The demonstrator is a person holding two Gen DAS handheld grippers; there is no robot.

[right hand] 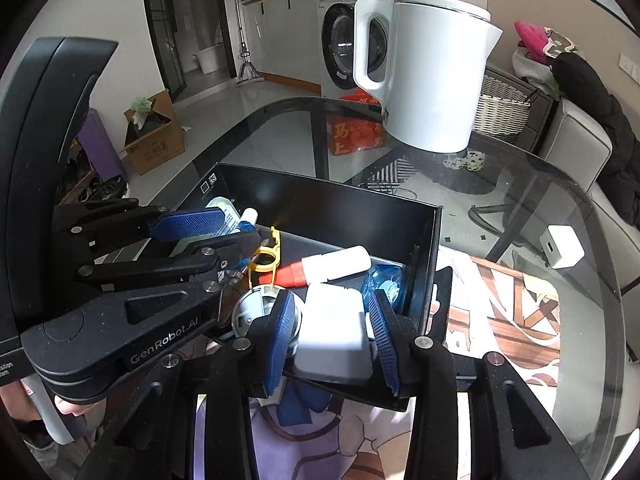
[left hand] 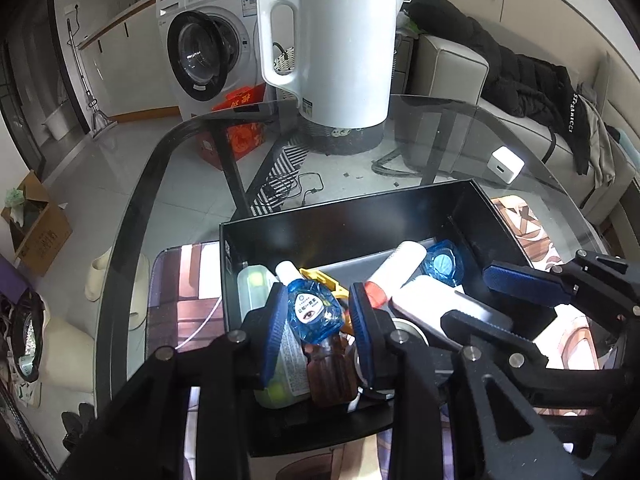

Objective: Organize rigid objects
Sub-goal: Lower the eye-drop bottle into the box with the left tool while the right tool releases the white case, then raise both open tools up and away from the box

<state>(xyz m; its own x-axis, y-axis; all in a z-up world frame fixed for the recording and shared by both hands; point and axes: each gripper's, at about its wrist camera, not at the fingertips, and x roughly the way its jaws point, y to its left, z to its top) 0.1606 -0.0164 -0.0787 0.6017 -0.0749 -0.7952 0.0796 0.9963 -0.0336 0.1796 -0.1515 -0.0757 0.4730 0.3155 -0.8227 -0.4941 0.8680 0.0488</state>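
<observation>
Left tongs (left hand: 316, 320) clench the blue eye-drop bottle (left hand: 314, 310) over the black box (left hand: 340, 216), right tongs (right hand: 332, 332) straddle the white charger (right hand: 334, 334) at five o'clock—lower gently, then release.

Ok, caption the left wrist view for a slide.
Left gripper straddles a blue bottle over the cluttered black box.

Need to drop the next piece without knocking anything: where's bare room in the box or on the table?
The black box is bare along its far wall, beyond the white tube. Bare glass lies between box and kettle, left of the white charger. The near half is crowded, both grippers over it.
</observation>
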